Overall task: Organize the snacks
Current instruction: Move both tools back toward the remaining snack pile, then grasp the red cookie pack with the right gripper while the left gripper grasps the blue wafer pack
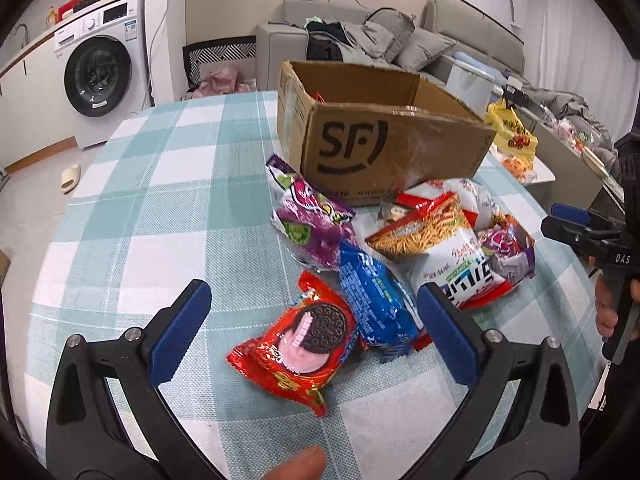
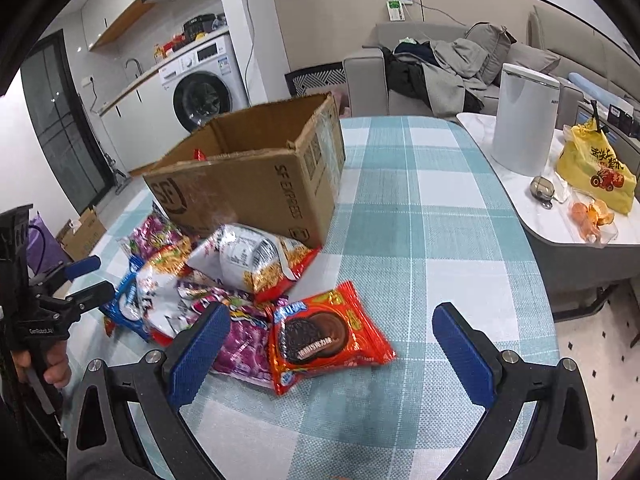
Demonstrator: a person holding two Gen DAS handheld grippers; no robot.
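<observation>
From the left wrist, your left gripper (image 1: 316, 320) is hanging spread wide over a red cookie packet (image 1: 296, 350) lying beside the blue packet (image 1: 374, 308), near the cardboard box (image 1: 384, 148).

From the right wrist, your right gripper (image 2: 330, 340) is gaping, empty, above the red pack (image 2: 326, 336). Both look light, crinkly and fragile; pinch gently across the middle.

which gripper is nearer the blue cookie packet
Left. The left gripper hovers open right over the blue cookie packet, one of its jaws beside it; the right gripper is open on the pile's far side.
</observation>
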